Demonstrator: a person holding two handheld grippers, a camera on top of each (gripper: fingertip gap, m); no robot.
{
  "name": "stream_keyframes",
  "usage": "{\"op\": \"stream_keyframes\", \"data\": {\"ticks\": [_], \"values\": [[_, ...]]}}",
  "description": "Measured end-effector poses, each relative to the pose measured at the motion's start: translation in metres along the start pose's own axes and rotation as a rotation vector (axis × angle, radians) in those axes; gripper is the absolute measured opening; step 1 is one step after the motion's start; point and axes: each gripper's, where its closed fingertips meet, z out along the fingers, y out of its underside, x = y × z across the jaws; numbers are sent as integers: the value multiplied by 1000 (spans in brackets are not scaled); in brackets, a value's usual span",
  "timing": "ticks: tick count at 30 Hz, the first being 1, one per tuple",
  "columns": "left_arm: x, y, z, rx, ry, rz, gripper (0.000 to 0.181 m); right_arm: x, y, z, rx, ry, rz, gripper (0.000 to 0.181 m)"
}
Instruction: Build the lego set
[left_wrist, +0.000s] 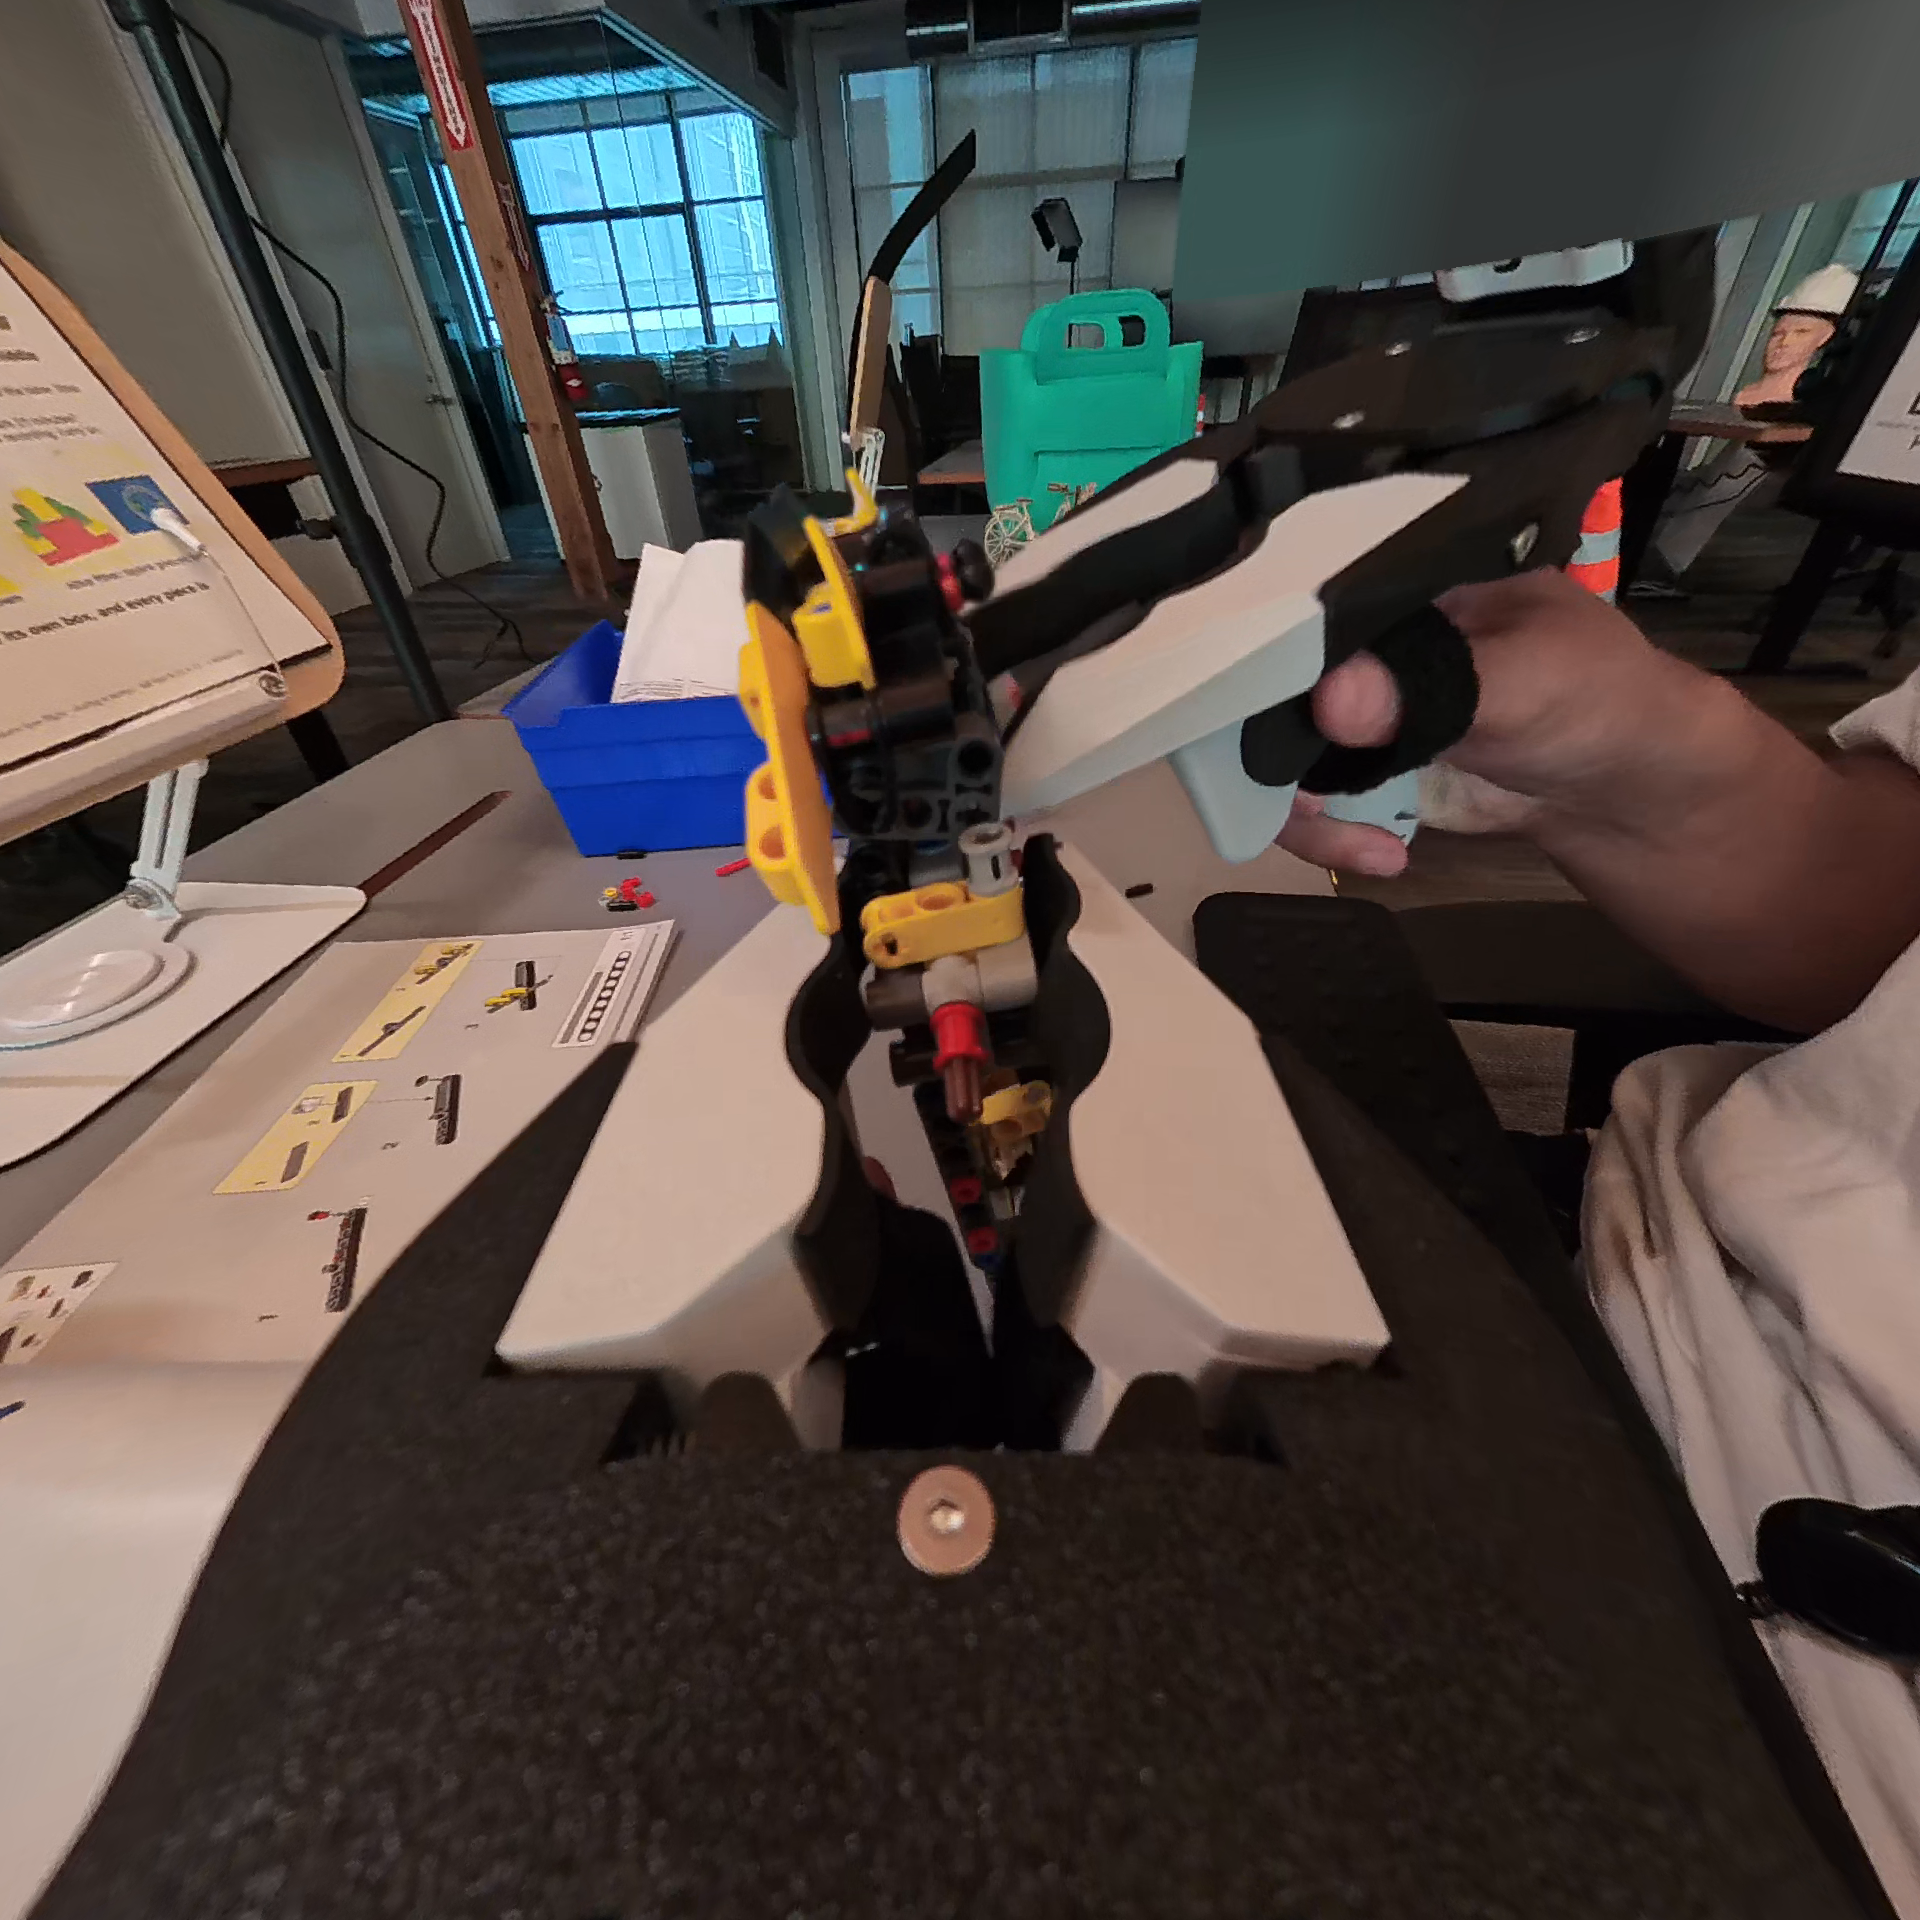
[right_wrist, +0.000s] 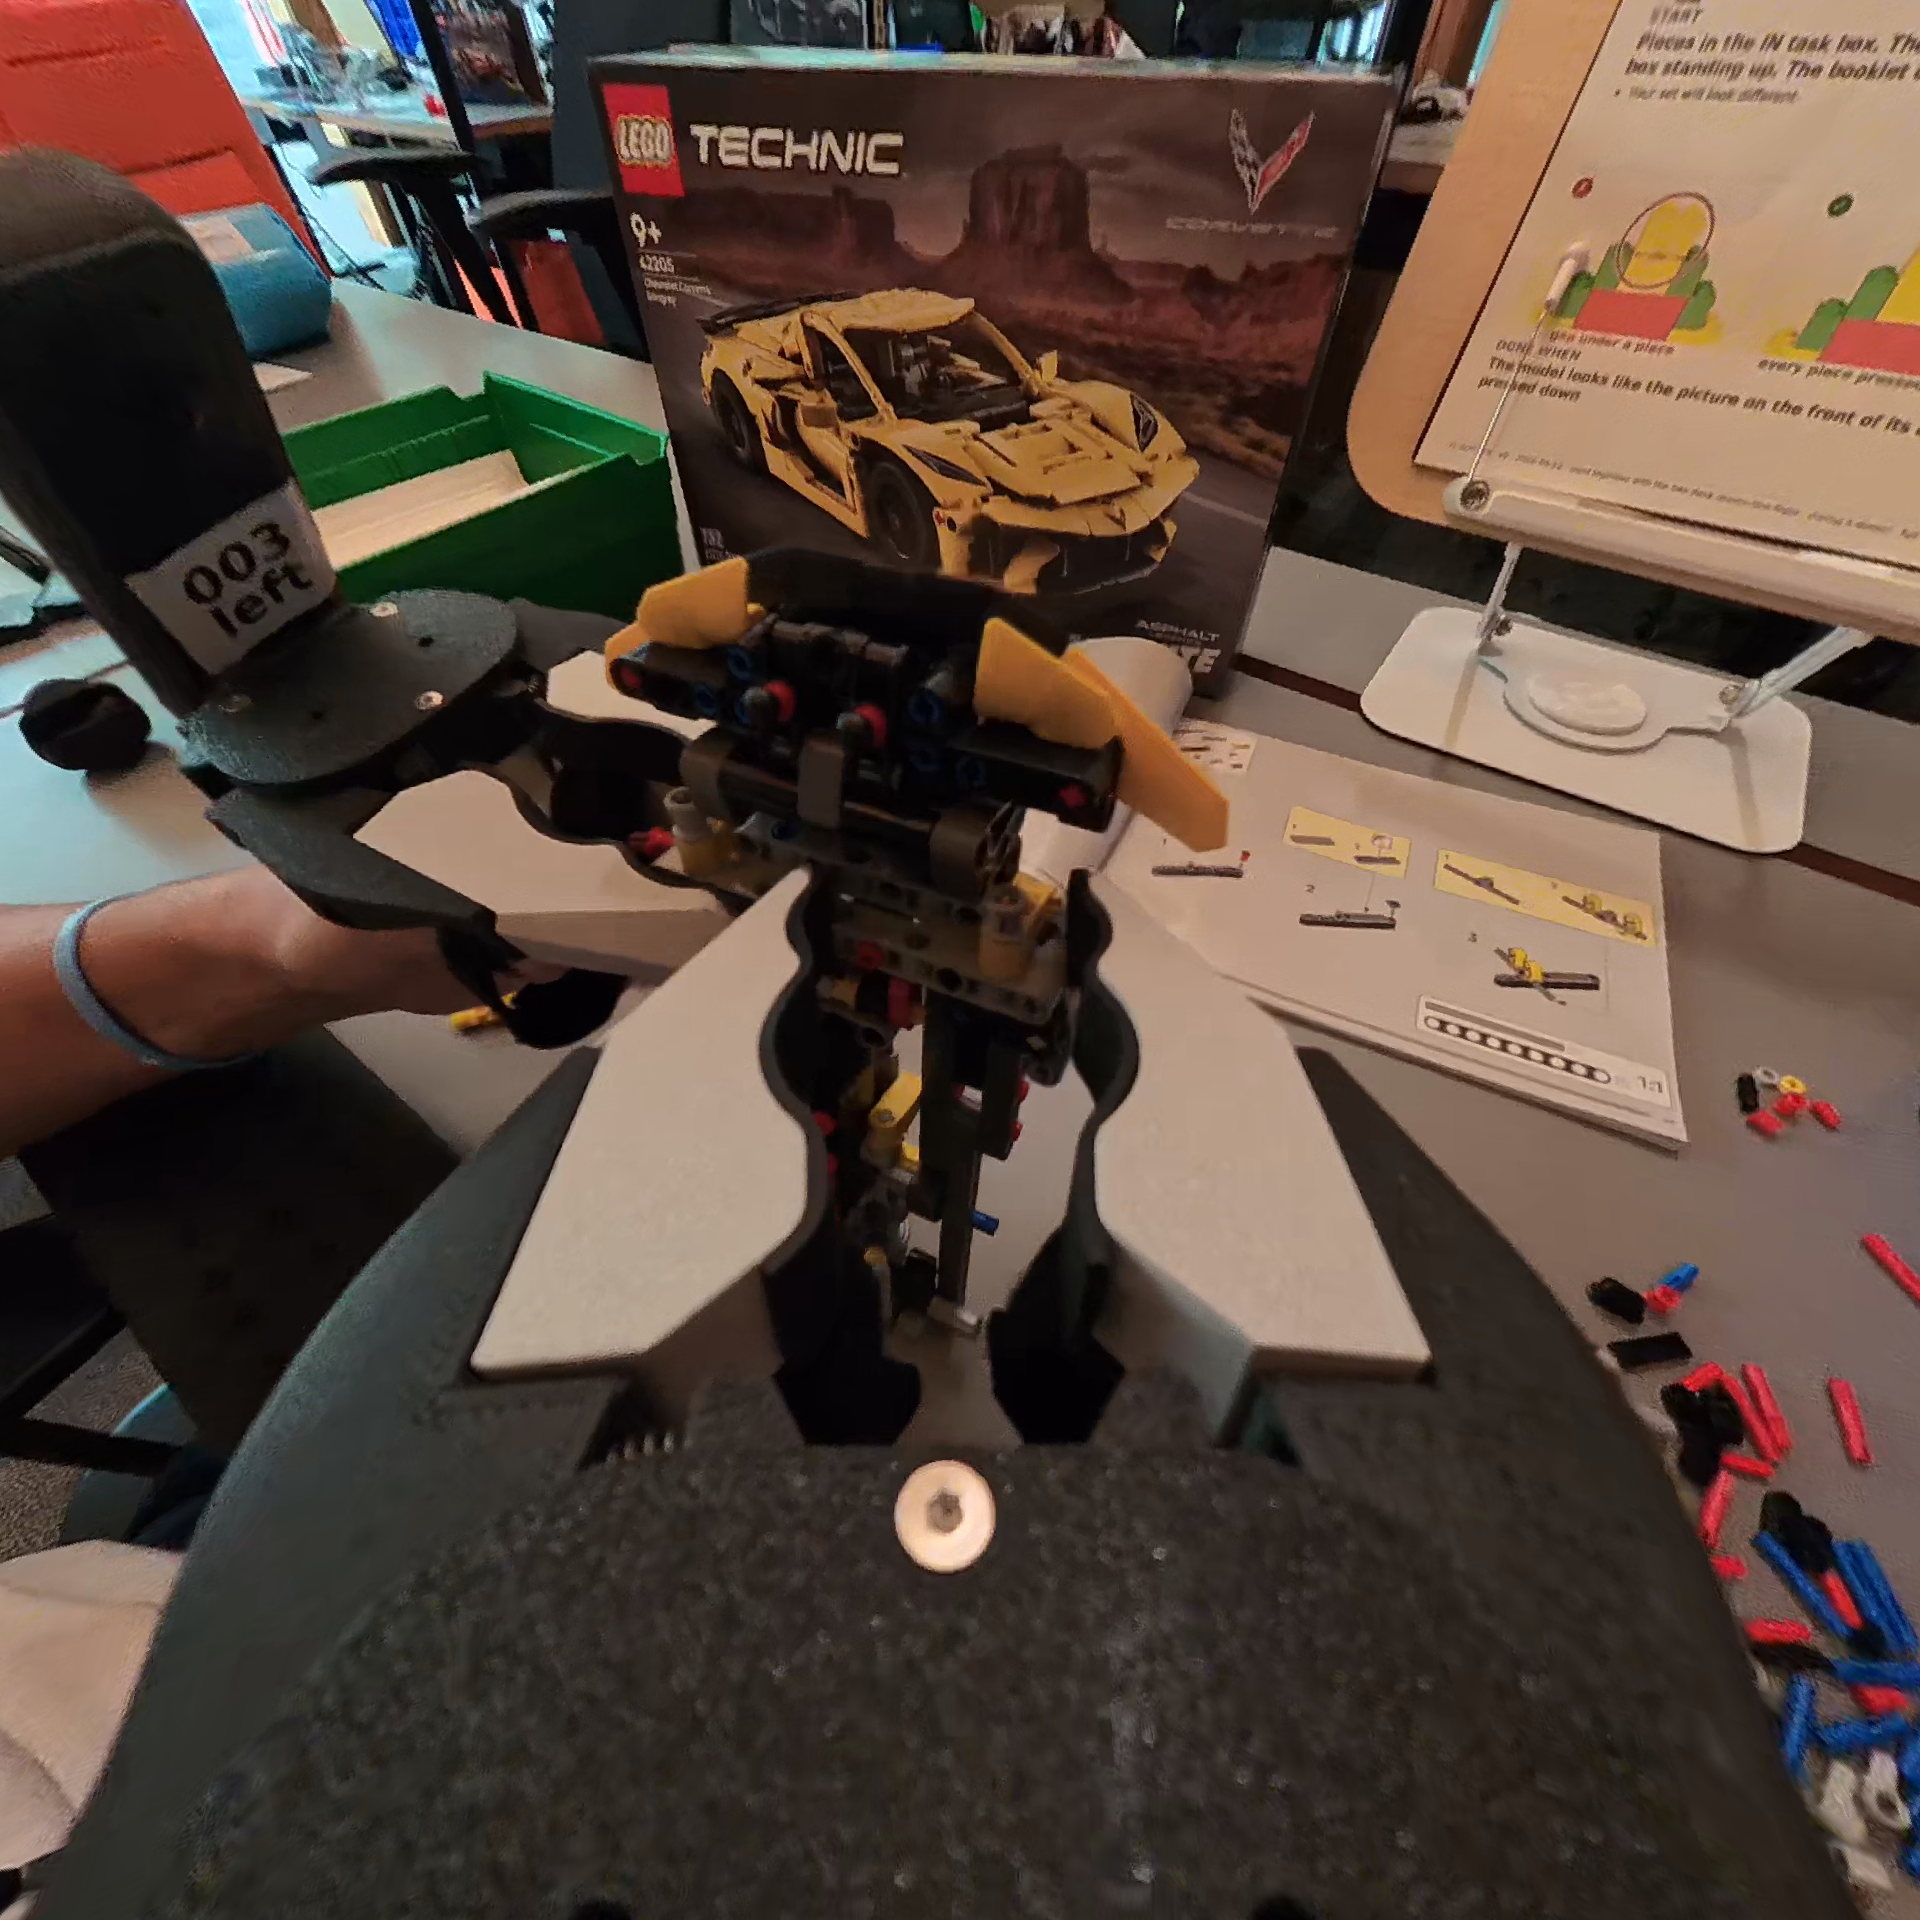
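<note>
A partly built Lego model (left_wrist: 894, 717) of black beams, yellow panels and red and blue pins is held in the air over the table by both grippers. My left gripper (left_wrist: 940, 935) is shut on its lower end, around a yellow and grey connector. My right gripper (left_wrist: 997, 707) comes in from the upper right and grips the black upper block. In the right wrist view the model (right_wrist: 883, 748) stands upright between my right gripper's (right_wrist: 940, 935) pads, and the left gripper (right_wrist: 665, 821) clamps it from the left. The model's lower part is hidden between the fingers.
An open instruction booklet (right_wrist: 1455, 914) lies on the grey table (right_wrist: 1662, 1247), also in the left wrist view (left_wrist: 416, 1039). The Lego box (right_wrist: 987, 343) stands behind. A green bin (right_wrist: 499, 488), a blue bin (left_wrist: 644, 769), loose pins (right_wrist: 1787, 1455) and a sheet stand (right_wrist: 1662, 312) surround. Less than 4 cm separates the two grippers' tips.
</note>
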Motion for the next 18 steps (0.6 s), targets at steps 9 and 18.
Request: {"op": "stream_keyframes", "data": {"ticks": [9,18], "values": [[0,0,-1,-7,-29,14,27,-6,0,-7,66,-23,-17,53],[-3,-1,3,-13,-178,61,27,-19,-7,-14,106,-29,-8,85]]}}
